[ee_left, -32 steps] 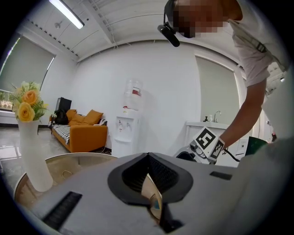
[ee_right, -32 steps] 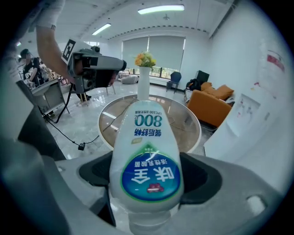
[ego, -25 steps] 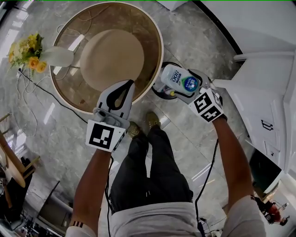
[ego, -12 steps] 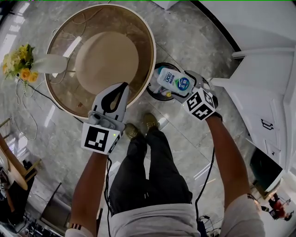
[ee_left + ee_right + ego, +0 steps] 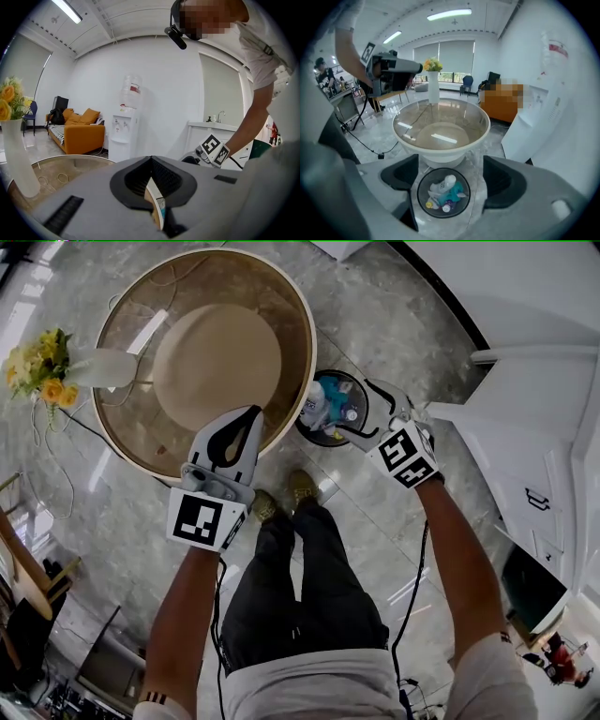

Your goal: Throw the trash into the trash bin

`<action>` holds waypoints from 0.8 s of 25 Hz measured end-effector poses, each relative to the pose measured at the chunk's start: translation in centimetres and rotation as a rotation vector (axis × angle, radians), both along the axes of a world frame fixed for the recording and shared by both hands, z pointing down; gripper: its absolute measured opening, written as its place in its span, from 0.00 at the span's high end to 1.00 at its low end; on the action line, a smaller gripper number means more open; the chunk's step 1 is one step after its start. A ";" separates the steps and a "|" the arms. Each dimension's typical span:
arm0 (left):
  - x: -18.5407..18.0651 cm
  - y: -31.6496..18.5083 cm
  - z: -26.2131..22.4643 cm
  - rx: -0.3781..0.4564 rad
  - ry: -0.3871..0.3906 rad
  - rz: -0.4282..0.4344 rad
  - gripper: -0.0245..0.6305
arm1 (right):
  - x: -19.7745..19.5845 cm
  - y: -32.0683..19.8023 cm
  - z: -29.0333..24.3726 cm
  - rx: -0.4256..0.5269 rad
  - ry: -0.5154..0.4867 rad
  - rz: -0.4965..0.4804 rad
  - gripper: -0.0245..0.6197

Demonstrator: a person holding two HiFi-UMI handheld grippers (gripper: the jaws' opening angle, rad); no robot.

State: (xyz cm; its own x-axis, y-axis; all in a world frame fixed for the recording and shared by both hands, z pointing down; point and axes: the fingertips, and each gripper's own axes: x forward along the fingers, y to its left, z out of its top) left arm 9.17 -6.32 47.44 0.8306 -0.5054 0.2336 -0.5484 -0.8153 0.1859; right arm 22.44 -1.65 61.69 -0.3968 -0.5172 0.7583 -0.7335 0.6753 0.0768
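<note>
A round black trash bin (image 5: 317, 438) stands on the marble floor beside the table; it holds a white plastic bottle (image 5: 314, 403) on top of teal and other scraps. In the right gripper view the bin (image 5: 423, 202) lies straight below, with the bottle (image 5: 446, 182) inside. My right gripper (image 5: 354, 412) hovers over the bin, open and holding nothing, its jaws spread wide (image 5: 447, 177). My left gripper (image 5: 251, 416) is shut and holds nothing; it is raised over the table's near edge, its tips (image 5: 151, 159) closed together.
A round glass table (image 5: 122, 432) with a beige base fills the upper left, and a white vase of yellow flowers (image 5: 56, 367) stands on it. White cabinets (image 5: 534, 418) stand to the right. A cable trails on the floor. The person's shoes (image 5: 302, 486) are just behind the bin.
The right gripper held the white bottle over the bin, then opened, and the bottle has dropped into the bin. The left gripper has barely moved.
</note>
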 end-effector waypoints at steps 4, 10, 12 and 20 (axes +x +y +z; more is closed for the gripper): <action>0.2 -0.2 -1.2 0.004 0.007 -0.016 0.96 | -1.9 -2.0 -4.1 0.091 -0.115 0.008 0.39; 0.1 -0.8 -3.5 0.034 0.022 -0.035 0.96 | -3.6 -4.4 -8.9 0.191 -0.215 0.046 0.68; -0.1 -0.9 -4.3 0.041 0.024 -0.043 0.96 | -4.0 -4.8 -10.2 0.212 -0.245 0.061 0.73; -1.3 -0.8 -9.5 0.084 0.048 -0.081 0.96 | -7.5 -5.6 -19.1 0.350 -0.383 0.100 0.95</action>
State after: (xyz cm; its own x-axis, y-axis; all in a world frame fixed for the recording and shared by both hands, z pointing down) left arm 7.83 -7.11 37.91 0.7955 -0.5875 0.1484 -0.6052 -0.7826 0.1459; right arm 14.92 -7.20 42.54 -0.5474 -0.7631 0.3435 -0.8128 0.5826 -0.0010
